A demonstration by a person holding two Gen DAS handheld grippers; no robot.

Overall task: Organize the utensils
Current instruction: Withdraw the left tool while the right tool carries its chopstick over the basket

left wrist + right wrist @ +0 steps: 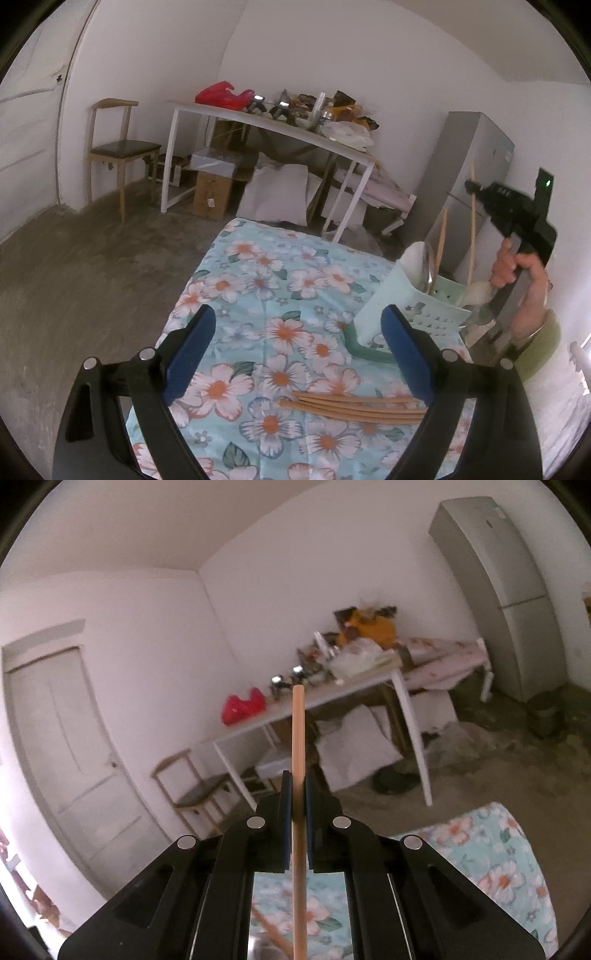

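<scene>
My left gripper [300, 332] is open, its blue pads [195, 350] spread above the floral tablecloth [266, 280]. Several wooden chopsticks [351, 406] lie on the cloth just below it. A pale green utensil holder [402, 299] stands to the right with a chopstick [441, 236], a metal spoon [429, 266] and a white spoon [480, 291] in it. A hand raises my right gripper [470, 184] above the holder. In the right wrist view the right gripper [297, 779] is shut on a single wooden chopstick [298, 734], which sticks out past the fingertips.
A white table [280, 129] piled with clutter, including a red bag [218, 93], stands by the far wall, with boxes [210, 192] under it. A wooden chair [122, 151] is at the left, a grey fridge [476, 162] behind the holder, a door [70, 746] further off.
</scene>
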